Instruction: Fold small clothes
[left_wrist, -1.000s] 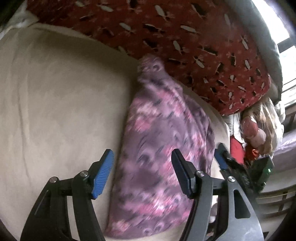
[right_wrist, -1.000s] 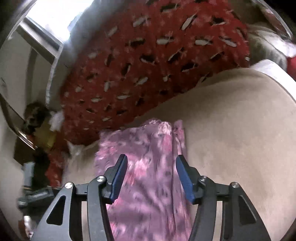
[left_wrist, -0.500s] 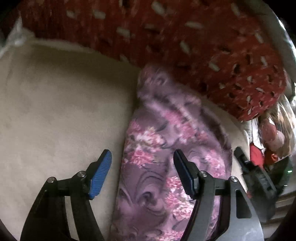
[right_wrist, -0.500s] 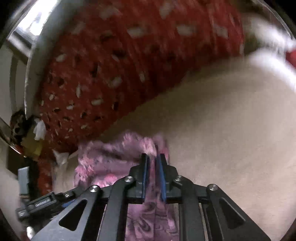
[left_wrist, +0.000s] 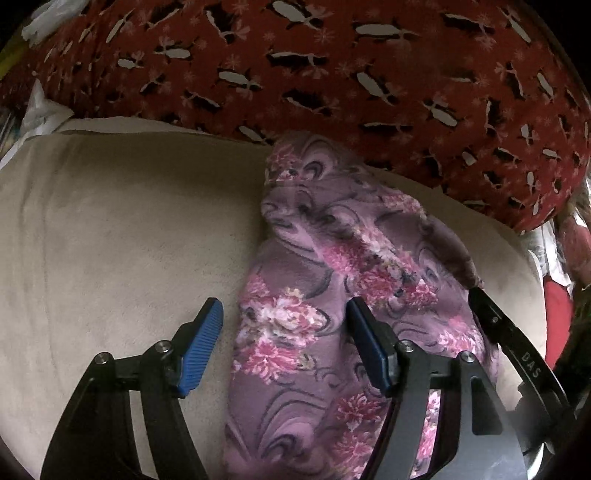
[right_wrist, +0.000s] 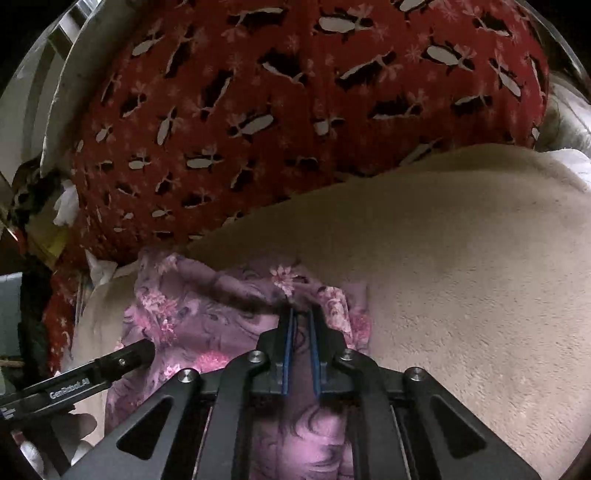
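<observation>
Centre frame, both views: purple floral garment (left_wrist: 325, 314) on beige cushion (left_wrist: 110, 240).
Right gripper (right_wrist: 300, 325) clamped on garment's far edge; left gripper (left_wrist: 284, 332) jaws apart, straddling its left side. Red patterned cloth (right_wrist: 295, 92) fills upper frame behind.

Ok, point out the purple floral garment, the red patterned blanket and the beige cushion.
purple floral garment (left_wrist: 295, 288): left wrist view, on its flat middle panel.
red patterned blanket (right_wrist: 295, 122): right wrist view, on its bulging centre.
beige cushion (left_wrist: 122, 240): left wrist view, on its bare top surface.
</observation>
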